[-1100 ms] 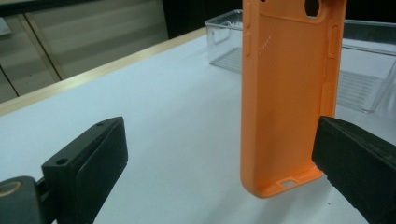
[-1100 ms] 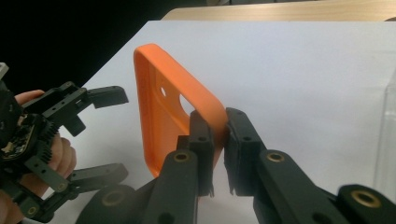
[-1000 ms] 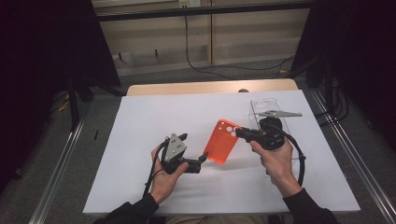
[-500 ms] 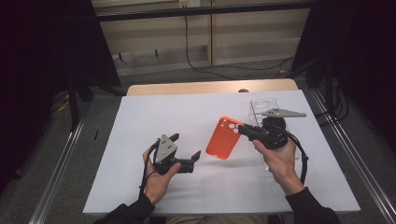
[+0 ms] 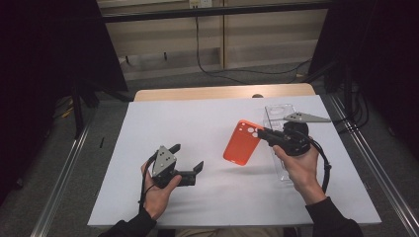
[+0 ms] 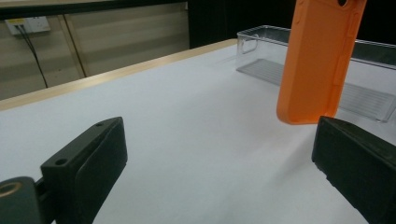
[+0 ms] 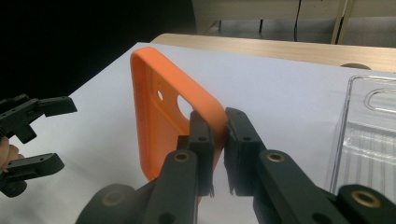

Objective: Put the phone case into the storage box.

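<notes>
An orange phone case [image 5: 241,143] hangs tilted above the white table [image 5: 197,118], and my right gripper [image 5: 262,132] is shut on its upper right edge. In the right gripper view the two jaws pinch the case's rim [image 7: 159,121] near the camera cut-outs, with my right gripper [image 7: 219,126] closed tight on it. My left gripper [image 5: 188,157] is open, low over the table to the left of the case, apart from it. The left gripper view has its own gripper [image 6: 219,158] spread wide with nothing between the jaws, and the case [image 6: 317,60] hanging beyond.
A clear plastic tray [image 5: 279,114] lies on the table's right side, partly under my right hand; it also shows as the tray [image 6: 369,70] and the tray [image 7: 369,130]. Dark floor and metal rails flank the table. A wooden edge [image 5: 222,92] runs along the far side.
My left gripper has drawn back to the left, away from the orange case, with its jaws still open. The right gripper and the case have stayed about where they were.
</notes>
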Tool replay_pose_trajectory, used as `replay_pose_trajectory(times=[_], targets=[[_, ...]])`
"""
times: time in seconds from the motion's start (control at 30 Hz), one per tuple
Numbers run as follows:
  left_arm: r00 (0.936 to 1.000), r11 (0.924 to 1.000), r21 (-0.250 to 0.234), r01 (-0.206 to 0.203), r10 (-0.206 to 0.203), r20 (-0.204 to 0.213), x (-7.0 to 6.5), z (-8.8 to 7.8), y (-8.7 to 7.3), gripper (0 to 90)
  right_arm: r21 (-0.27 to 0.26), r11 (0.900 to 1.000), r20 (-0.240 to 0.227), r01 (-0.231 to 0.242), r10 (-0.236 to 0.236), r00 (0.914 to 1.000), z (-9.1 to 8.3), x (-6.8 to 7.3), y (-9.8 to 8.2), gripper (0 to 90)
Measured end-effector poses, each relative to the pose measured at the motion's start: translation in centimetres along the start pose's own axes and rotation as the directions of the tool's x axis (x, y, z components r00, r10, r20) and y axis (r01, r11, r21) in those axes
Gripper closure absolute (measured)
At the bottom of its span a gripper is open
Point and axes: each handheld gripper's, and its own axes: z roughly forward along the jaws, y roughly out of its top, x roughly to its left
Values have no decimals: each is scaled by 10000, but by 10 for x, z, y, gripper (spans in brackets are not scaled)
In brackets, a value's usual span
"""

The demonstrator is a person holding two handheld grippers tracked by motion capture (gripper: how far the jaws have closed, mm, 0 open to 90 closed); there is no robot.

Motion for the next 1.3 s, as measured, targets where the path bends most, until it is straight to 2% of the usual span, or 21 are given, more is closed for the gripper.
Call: replay_pose_trajectory(times=[0.2, 0.27, 0.37, 0.47, 0.57, 0.77, 0.83, 0.93, 1.1, 1.17, 1.3], targets=[[9996, 9998, -70, -200, 199, -188, 4, -9, -2, 33, -87, 9999, 135, 138, -137, 9998, -2, -2, 1, 820], [9997, 9999, -32, -145, 144, -210, 5, -12, -3, 33, -142, 9993, 230, 343, -339, 9992, -3, -2, 2, 820], [9996, 9999, -76, 108, -110, -263, 9, -16, -5, 32, -201, 9989, 259, 414, -409, 9988, -6, -2, 4, 821], [9976, 9994, -218, 267, -280, -632, 13, -21, -6, 26, -237, 9986, 354, 481, -472, 9983, -7, -3, 5, 821], [9966, 9997, -147, 204, -215, -791, 15, -26, -8, 26, -279, 9984, 390, 495, -484, 9981, -8, -5, 7, 821], [9951, 9985, -324, 451, -478, -862, 21, -36, -12, 23, -469, 9974, 591, 550, -522, 9969, -12, -13, 13, 822], [9952, 9966, -402, 721, -745, -631, 23, -39, -12, 21, -536, 9971, 666, 544, -508, 9965, -14, -15, 15, 822], [9940, 9961, -505, 728, -766, -784, 24, -44, -13, 21, -589, 9964, 805, 617, -569, 9951, -15, -18, 19, 822], [9949, 9984, -430, 380, -418, -916, 27, -52, -15, 19, -704, 9950, 1001, 709, -637, 9929, -17, -21, 25, 823], [9951, 9981, -407, 462, -495, -858, 29, -55, -16, 17, -764, 9942, 1071, 762, -678, 9919, -19, -22, 27, 823], [9930, 9972, -530, 535, -587, -1023, 33, -62, -19, 17, -860, 9929, 1202, 820, -714, 9902, -21, -25, 31, 823]])
